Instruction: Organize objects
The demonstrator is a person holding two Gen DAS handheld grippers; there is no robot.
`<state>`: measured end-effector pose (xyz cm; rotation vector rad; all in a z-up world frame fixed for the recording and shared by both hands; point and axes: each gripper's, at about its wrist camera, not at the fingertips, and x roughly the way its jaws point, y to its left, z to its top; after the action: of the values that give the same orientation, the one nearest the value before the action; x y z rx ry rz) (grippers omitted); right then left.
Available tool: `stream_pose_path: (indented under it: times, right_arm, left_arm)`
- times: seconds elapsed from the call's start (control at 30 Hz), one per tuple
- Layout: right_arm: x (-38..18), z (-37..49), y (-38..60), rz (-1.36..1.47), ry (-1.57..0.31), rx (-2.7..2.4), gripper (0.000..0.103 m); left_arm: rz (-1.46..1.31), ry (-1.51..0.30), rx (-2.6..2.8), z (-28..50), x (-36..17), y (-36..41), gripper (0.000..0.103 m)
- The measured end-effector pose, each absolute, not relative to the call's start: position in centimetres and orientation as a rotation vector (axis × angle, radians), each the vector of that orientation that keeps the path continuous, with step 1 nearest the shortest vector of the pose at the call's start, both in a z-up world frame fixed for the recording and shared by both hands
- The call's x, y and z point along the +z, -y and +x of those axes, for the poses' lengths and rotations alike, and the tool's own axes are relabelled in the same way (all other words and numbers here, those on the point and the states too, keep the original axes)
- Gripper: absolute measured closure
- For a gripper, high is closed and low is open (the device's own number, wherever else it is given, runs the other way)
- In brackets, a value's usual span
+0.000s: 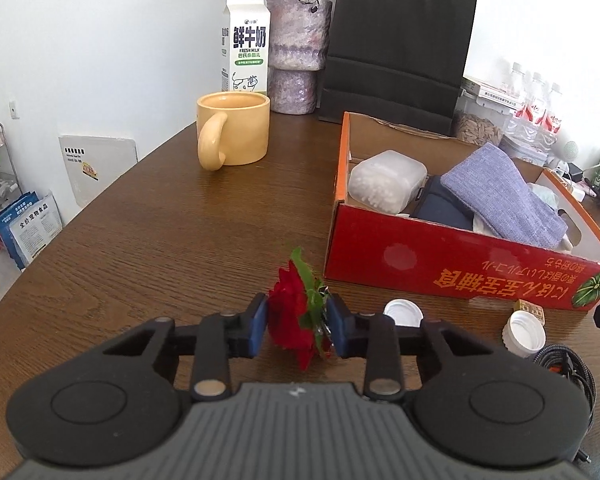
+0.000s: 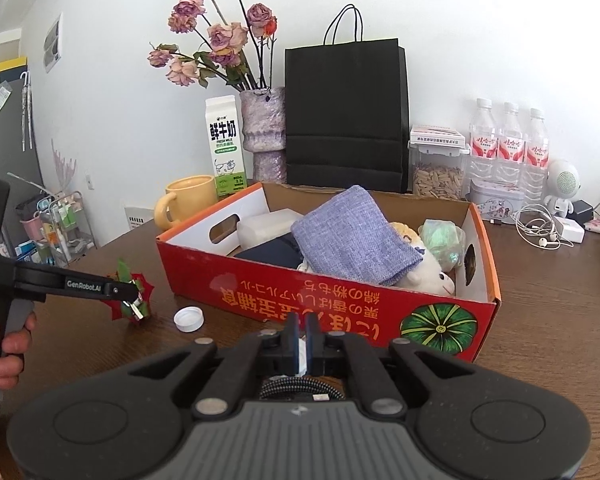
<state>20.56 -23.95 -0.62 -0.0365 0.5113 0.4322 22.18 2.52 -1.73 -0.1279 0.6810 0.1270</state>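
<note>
Both left gripper [image 1: 297,326] pads on red flower [image 1: 290,312]

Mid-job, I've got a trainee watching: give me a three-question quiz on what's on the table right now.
1. True or false: the left gripper is shut on the red flower.
2. Which lies in the red box? A) purple cloth B) yellow mug C) milk carton
3. Fill in: the right gripper's fingers are ____.

Key:
1. True; its blue pads press the flower from both sides.
2. A; the purple cloth lies in the box, while the mug and carton stand on the table.
3. Shut; what, if anything, they pinch cannot be told.
</note>
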Motion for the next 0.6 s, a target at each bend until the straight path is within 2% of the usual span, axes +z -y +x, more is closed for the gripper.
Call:
stream_pose_path:
  times: [0.17, 0.27, 0.37, 0.6]
  right_arm:
    - [-1.9, 19.5, 23.9, -0.068, -0.569, 0.431, 0.074]
    - [-2.8, 19.5, 24.0, -0.067, -0.603, 0.413, 0.074]
    - [-3.4, 19.7, 24.0, -0.087, -0.635, 0.38, 0.069]
    - [-4.1, 19.4, 24.4, -0.121, -0.671, 0.386, 0.063]
  left_arm:
    - [-0.115, -0.675, 0.114, 20.3, -1.6, -2.2, 0.071]
    - [-0.107, -0.677, 0.105, 19.4, -1.7, -1.8, 0.071]
    - [-0.106, -0.68, 0.099, 18.6, -1.7, -1.7, 0.071]
    - [-0.095, -0.682, 0.098, 17.5, -1.5, -1.6, 0.071]
